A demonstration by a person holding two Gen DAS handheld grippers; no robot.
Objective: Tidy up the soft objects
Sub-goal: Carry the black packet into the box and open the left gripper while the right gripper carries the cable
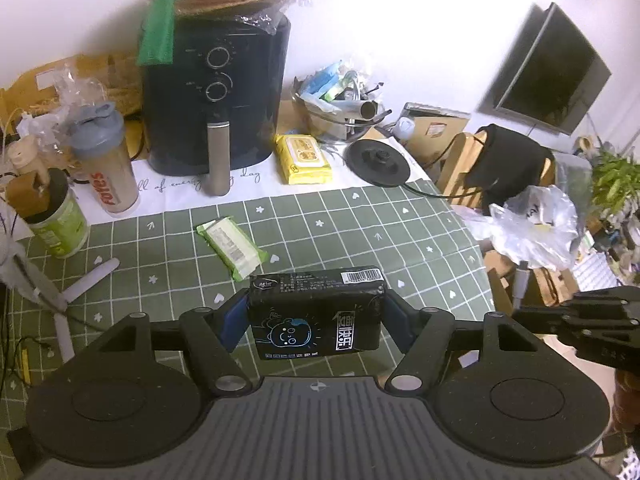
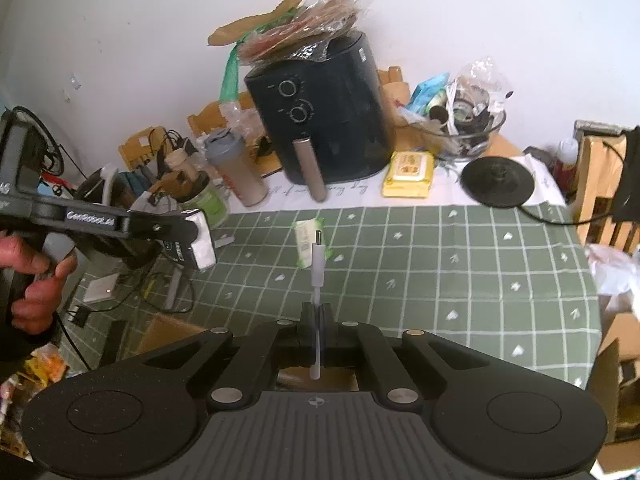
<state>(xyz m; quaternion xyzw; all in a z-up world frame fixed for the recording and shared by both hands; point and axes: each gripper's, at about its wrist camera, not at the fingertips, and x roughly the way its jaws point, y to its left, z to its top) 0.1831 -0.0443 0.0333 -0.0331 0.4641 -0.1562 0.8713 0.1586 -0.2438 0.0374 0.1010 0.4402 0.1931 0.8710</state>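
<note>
Black tissue pack (image 1: 316,314) clamped between left tool (image 1: 316,320) fingers, above tablecloth (image 1: 360,232).

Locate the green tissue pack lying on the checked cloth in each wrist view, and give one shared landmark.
Left wrist: the green tissue pack lies left of centre, beyond the black pack in the left gripper.
Right wrist: centre, just behind the white cable plug that the right gripper pinches.
Shared landmark: the black air fryer behind it.

Glossy black plastic-wrapped tissue pack (image 1: 316,312), matt green checked cloth tablecloth (image 1: 360,232), smooth dark plastic air fryer (image 1: 216,92).
</note>
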